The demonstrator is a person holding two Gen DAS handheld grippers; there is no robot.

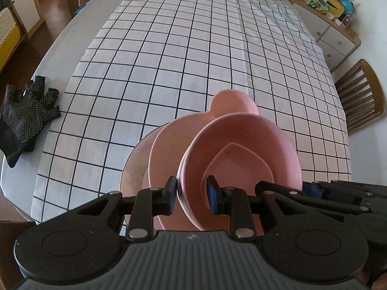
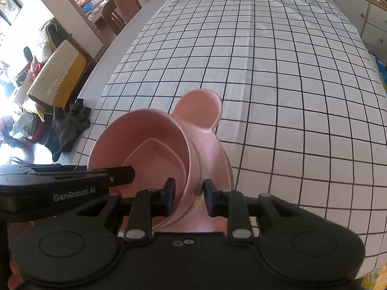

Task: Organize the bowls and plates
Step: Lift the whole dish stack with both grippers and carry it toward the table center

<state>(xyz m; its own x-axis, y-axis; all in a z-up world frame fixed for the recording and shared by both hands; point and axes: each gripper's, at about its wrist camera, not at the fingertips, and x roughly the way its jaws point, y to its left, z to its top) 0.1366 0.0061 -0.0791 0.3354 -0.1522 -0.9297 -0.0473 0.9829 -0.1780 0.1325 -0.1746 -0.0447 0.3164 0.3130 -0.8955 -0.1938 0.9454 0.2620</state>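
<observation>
Mid-carry: left gripper [image 1: 191, 197] and right gripper [image 2: 189, 197] both pinching the pink bowl stack [image 1: 241, 159] rim. Next probably lowering it level onto the checked tablecloth [image 1: 169, 60] just ahead.

the bowl [image 1: 244, 154] sits nested in the eared plate [image 1: 167, 149] above the table's [image 1: 79, 33] near edge. gloves [image 1: 24, 116] lie at its left edge; a chair [image 1: 358, 96] stands beyond its right edge.
</observation>
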